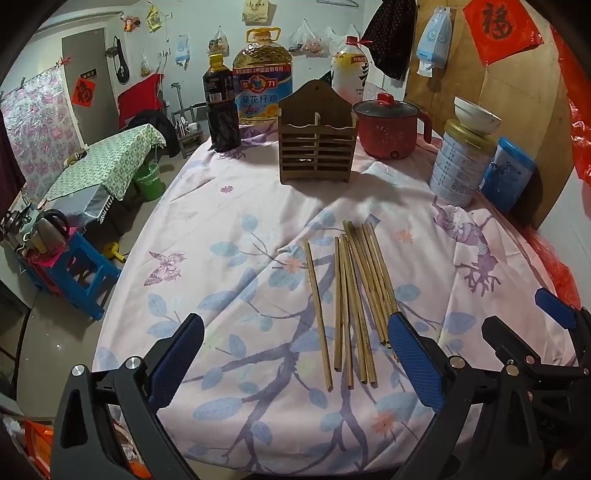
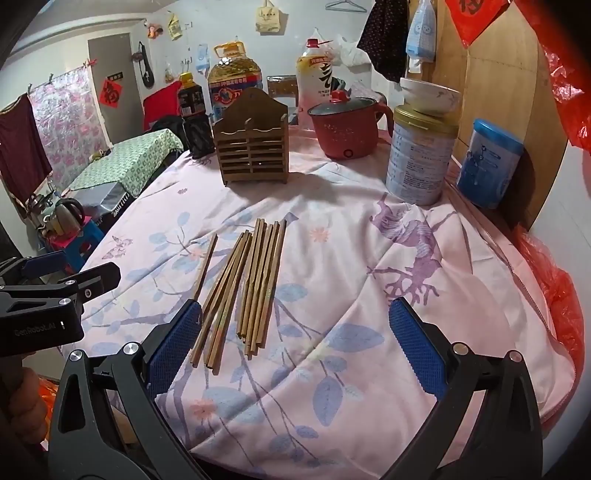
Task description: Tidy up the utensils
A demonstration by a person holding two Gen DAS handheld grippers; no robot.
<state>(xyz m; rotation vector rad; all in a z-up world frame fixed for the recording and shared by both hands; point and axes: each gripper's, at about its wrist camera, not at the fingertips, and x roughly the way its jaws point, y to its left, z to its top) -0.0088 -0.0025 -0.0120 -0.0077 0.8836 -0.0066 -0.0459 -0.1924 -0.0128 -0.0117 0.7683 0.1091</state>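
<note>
A pink flowered cloth (image 1: 229, 221) covers the table, with a slatted wooden holder (image 1: 316, 144) upright at the back. Loose chopsticks (image 1: 354, 302) lie between it and both grippers: left gripper (image 1: 295, 354) wide, empty; right gripper (image 2: 295, 343) likewise wide, touching nothing.

Pale walls (image 1: 192, 22) hung with bags, a grey door (image 1: 83, 70), a green-clothed side table (image 1: 114, 158), a blue stool (image 1: 79, 273) on the shiny tiled floor (image 1: 55, 343).

Each black claw (image 1: 295, 354) (image 2: 295, 343) has blue textured pads and silver screws.
</note>
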